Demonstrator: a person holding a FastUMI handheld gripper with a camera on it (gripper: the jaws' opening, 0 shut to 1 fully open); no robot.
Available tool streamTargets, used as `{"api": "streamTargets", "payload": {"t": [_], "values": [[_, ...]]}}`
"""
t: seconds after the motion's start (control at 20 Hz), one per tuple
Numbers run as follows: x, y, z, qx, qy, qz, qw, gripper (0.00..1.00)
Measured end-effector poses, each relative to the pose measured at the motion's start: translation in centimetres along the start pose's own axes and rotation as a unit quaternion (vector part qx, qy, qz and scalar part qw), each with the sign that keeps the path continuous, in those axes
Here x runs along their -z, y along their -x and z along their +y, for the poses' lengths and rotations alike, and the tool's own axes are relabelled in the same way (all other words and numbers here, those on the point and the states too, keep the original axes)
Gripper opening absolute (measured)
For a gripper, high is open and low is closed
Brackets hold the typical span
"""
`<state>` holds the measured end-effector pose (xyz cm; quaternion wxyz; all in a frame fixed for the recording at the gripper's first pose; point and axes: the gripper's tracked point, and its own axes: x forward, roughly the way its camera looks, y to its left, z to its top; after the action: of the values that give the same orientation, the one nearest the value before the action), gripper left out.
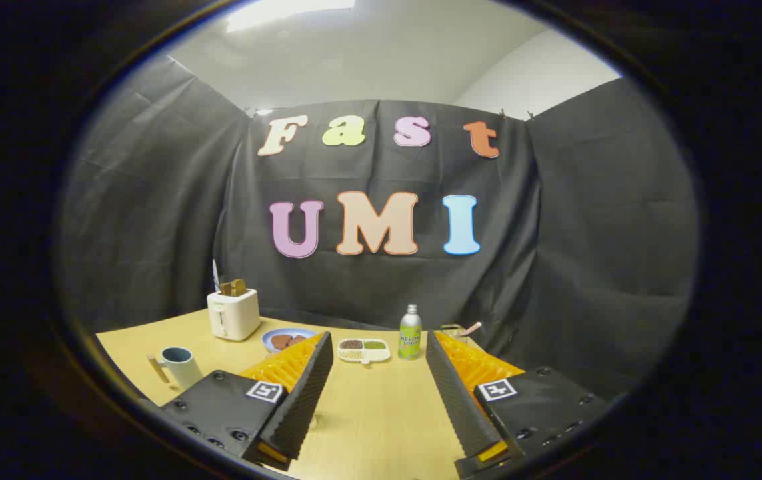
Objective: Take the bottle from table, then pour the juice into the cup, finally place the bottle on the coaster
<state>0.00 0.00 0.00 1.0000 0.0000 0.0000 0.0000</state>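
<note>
Containers first. Cup [179, 364]: stands upright on the surface [381, 413], off to the side of the left finger, handle turned outward; inside looks dark, contents cannot be told. Divided tray [364, 349]: lies flat beyond the fingertips, between them; one compartment holds dark brown bits, another green bits, a lower one pale bits. Plate [281, 340]: sits between toaster and tray, with reddish-brown pieces on it, partly hidden by the left finger. Toaster [233, 313]: upright near the back wall, a brown slice standing in its slot.

Hand-held gripper [379, 341]: fingers spread wide, nothing between them but bare surface; they touch nothing and hold nothing.

Bottle [410, 333]: stands upright on the surface, beyond the fingertips, just beside the right finger's tip and just right of the tray. Green body with a label, silver neck and cap, cap on. Level of juice inside cannot be told.

Behind the right finger, near the wall, a small object [457, 329] with a pinkish stick-like part shows; too hidden to tell what it is.
</note>
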Motion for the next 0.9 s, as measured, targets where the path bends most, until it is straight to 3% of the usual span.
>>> {"api": "streamTargets", "payload": {"t": [0.9], "values": [[-0.1, 0.2, 3.1, -0.017, 0.036, -0.001, 0.999, 0.94]]}}
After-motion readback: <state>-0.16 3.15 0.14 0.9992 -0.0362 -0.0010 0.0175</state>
